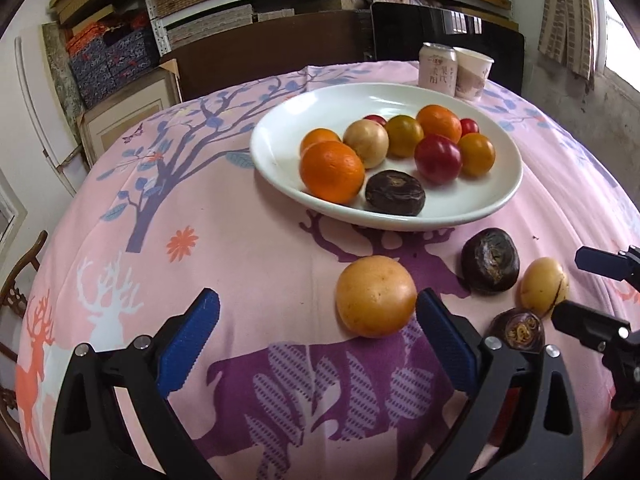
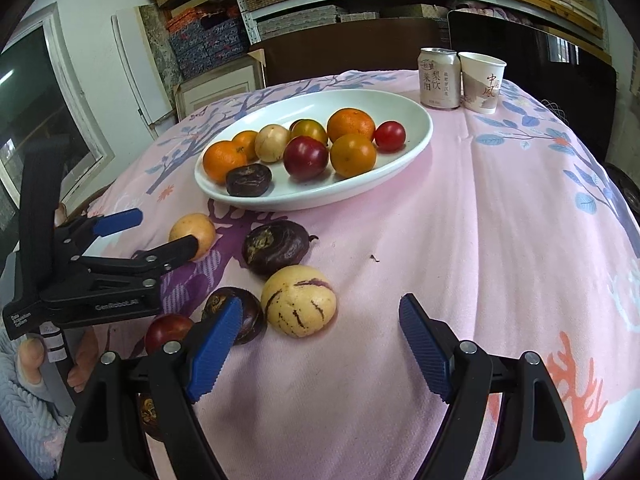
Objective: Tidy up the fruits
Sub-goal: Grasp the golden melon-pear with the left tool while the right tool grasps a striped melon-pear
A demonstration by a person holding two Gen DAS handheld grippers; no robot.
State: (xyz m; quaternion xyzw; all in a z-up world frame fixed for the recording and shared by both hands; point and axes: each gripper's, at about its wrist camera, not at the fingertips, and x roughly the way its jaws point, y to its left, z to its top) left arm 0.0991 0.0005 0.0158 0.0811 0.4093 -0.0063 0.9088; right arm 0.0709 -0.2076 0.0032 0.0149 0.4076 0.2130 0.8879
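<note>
So both tongs are spread wide, gripping nothing. Left gripper [image 1: 316, 344] has the yellow fruit [image 1: 375, 297] just past its right pad at 1 o'clock. Right gripper [image 2: 320, 344] sits empty, striped melon [image 2: 298, 301] at 11; white plate [image 2: 416, 136] further up at 12.

The left gripper [image 1: 318, 322] is hovering over the pink tablecloth [image 1: 248, 248], jaws standing wide with nothing between them. A yellow round fruit [image 1: 375, 297] is lying just beside the right fingertip. Behind it, the white plate [image 1: 288, 120] is holding oranges, tomatoes and one dark fruit.
</note>
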